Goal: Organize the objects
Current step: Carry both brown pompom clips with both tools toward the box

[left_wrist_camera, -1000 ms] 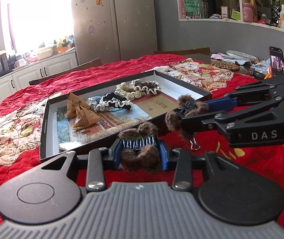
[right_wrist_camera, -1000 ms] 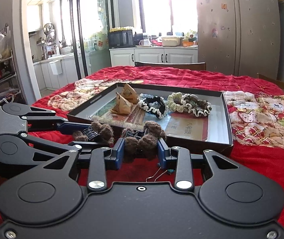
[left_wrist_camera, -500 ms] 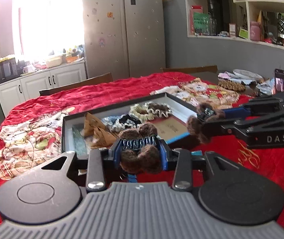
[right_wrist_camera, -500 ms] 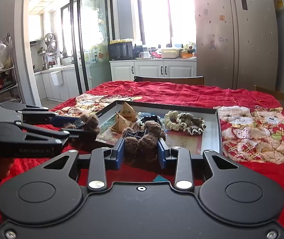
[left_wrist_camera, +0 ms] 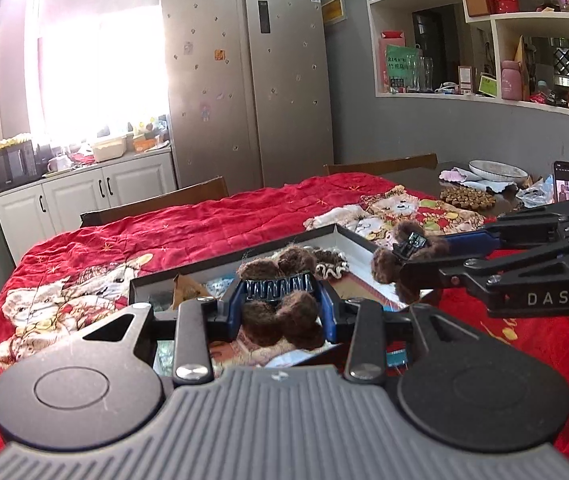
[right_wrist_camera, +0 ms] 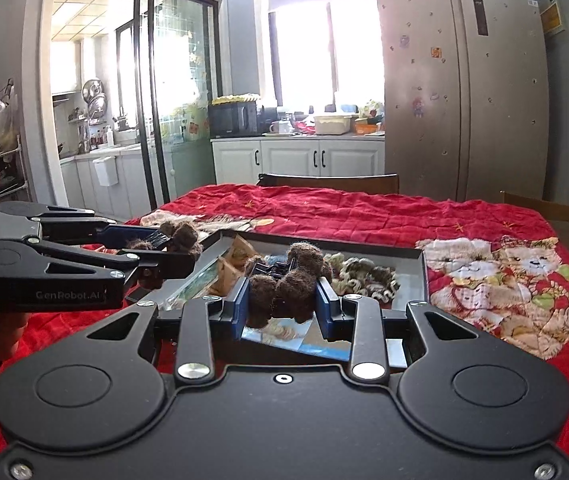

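Left tool [left_wrist_camera: 282, 306]: jaws clamped on a brown furry hair clip [left_wrist_camera: 280, 300], carried above the tray's near edge.
Right tool [right_wrist_camera: 282, 300]: jaws likewise gripping a second furry clip [right_wrist_camera: 288, 280].
Tray [right_wrist_camera: 424, 276]: on the red-quilted desk [right_wrist_camera: 364, 212], likely the drop spot, since scrunchies [right_wrist_camera: 364, 276] sit sorted inside.

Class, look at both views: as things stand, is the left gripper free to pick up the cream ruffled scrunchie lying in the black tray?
Probably not yet. The left gripper is shut on a brown fuzzy hair claw, so nothing else fits. The way to the cream ruffled scrunchie in the black tray looks clear.
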`<state>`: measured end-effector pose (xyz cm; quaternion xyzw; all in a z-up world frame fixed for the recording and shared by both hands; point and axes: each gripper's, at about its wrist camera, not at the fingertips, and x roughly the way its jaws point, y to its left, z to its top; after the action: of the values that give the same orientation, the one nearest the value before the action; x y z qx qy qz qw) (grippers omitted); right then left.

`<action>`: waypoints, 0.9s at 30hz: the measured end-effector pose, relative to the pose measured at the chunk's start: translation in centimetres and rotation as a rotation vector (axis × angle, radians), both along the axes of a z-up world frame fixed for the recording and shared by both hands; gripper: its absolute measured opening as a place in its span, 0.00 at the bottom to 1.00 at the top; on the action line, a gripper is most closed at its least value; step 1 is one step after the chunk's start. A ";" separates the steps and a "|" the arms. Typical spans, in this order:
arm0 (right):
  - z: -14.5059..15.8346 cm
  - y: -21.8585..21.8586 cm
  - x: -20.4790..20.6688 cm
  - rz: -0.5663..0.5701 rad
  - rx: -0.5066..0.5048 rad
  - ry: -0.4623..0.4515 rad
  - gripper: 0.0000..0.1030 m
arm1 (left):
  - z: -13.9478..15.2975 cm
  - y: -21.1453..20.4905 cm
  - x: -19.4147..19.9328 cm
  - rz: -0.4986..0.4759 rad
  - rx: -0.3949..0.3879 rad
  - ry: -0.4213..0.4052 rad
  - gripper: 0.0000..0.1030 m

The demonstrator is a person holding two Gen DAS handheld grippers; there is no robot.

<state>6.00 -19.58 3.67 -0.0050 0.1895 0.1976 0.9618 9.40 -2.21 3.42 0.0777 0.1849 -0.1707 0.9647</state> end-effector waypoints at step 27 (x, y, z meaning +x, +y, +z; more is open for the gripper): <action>0.8 0.3 9.9 -0.083 -0.018 0.026 0.32 | 0.7 -0.6 7.9 0.097 -0.043 0.020 0.41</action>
<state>15.90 -19.28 4.43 -0.0031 0.2036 0.1558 0.9666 17.32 -2.78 4.17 0.0462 0.1944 -0.1283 0.9714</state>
